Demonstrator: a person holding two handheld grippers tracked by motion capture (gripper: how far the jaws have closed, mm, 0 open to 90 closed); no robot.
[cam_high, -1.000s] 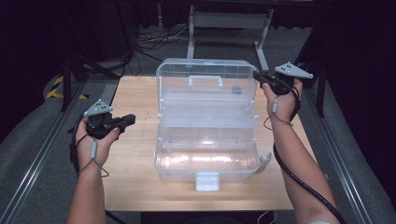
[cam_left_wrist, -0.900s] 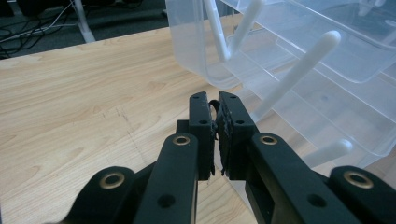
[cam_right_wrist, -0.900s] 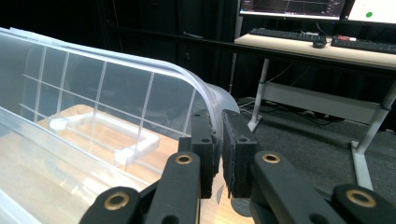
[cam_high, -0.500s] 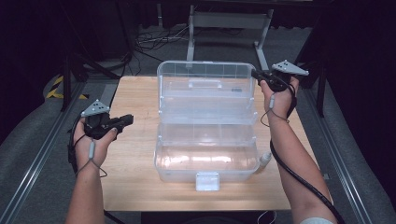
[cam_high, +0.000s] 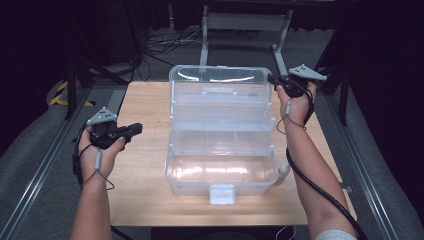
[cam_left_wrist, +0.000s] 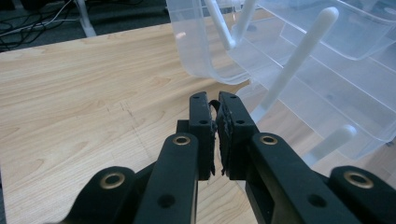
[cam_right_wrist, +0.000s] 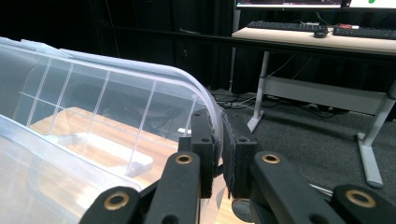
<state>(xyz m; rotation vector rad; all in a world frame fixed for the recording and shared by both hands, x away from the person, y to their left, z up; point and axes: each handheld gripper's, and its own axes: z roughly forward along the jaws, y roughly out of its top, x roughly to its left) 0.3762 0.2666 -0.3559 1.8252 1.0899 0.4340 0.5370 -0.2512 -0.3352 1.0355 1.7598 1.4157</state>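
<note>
- A clear plastic box (cam_high: 222, 135) stood in the middle of the high view, on a wooden table (cam_high: 145, 110), with its lid (cam_high: 220, 80) raised at the back and its stepped trays spread open.
- The front latch (cam_high: 222, 194) of the box hung at the lower centre of that view, near the front edge of the table.
- The right gripper (cam_high: 274, 79) was in the upper right of the high view, at the right rear corner of the lid.
- In the right gripper view, the rounded rim of the lid (cam_right_wrist: 205, 93) went down between the two black jaws of the right gripper (cam_right_wrist: 218, 140), and the jaws were closed on this rim with almost no space left.
- The right hand (cam_high: 296, 102) held this gripper from below, and a black cable (cam_high: 320, 190) ran along the forearm toward the lower right of the frame.
- The left gripper (cam_high: 136, 129) was at the middle left of the high view, over bare wood and well apart from the box.
- In the left gripper view, the jaws of the left gripper (cam_left_wrist: 217, 116) were pressed together and held nothing; only a thin slit was between them.
- In that same view, the curved wall of the box (cam_left_wrist: 201, 51) and its white hinge arms (cam_left_wrist: 299, 60) were in the upper right, near the jaw tips but not touching them.
- The left hand (cam_high: 102, 150) gripped its tool above the left part of the table.
</note>
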